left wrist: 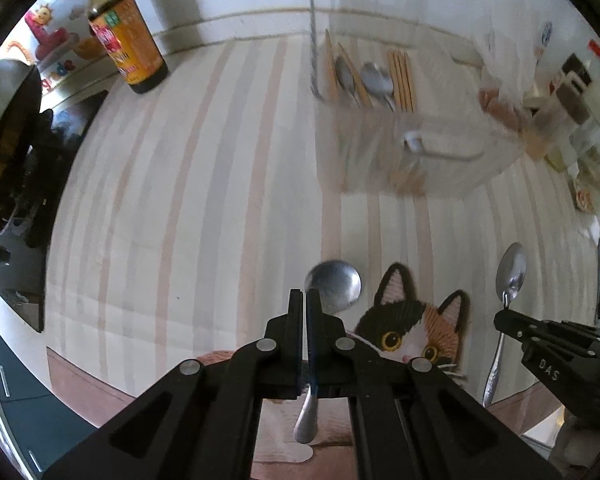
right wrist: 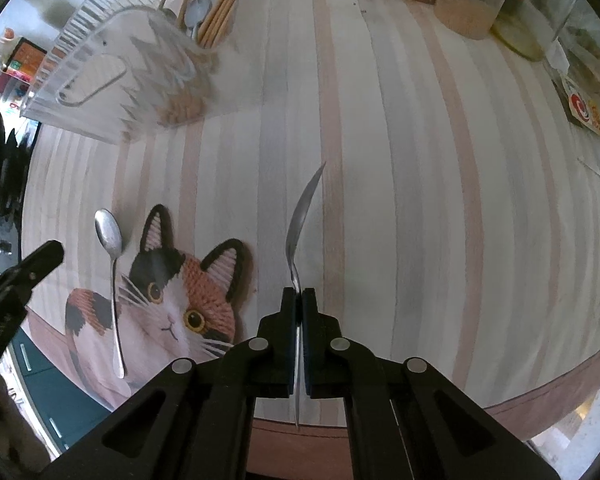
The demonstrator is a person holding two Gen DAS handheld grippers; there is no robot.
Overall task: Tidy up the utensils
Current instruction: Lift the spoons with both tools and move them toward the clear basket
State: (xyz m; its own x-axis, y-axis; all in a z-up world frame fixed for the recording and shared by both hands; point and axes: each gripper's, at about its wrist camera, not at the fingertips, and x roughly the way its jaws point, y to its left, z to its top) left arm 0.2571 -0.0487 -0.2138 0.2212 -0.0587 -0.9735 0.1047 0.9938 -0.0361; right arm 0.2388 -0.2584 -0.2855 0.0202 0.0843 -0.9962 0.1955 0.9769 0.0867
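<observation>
Carry step: your left claw [left wrist: 305, 300] and right claw [right wrist: 299, 298] each clench a spoon [left wrist: 334, 286]; next, lower both into the clear holder [right wrist: 112, 68] at the surface's far edge.

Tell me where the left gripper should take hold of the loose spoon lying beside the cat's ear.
Grip the spoon at mid-handle, bringing the left gripper straight down from above with one finger on each side of the shaft. The spoon lies flat beside the cat picture, bowl toward the clear rack. The shaft is narrow and straight. The bowl is wide and rounded, so it would likely slip.
</observation>
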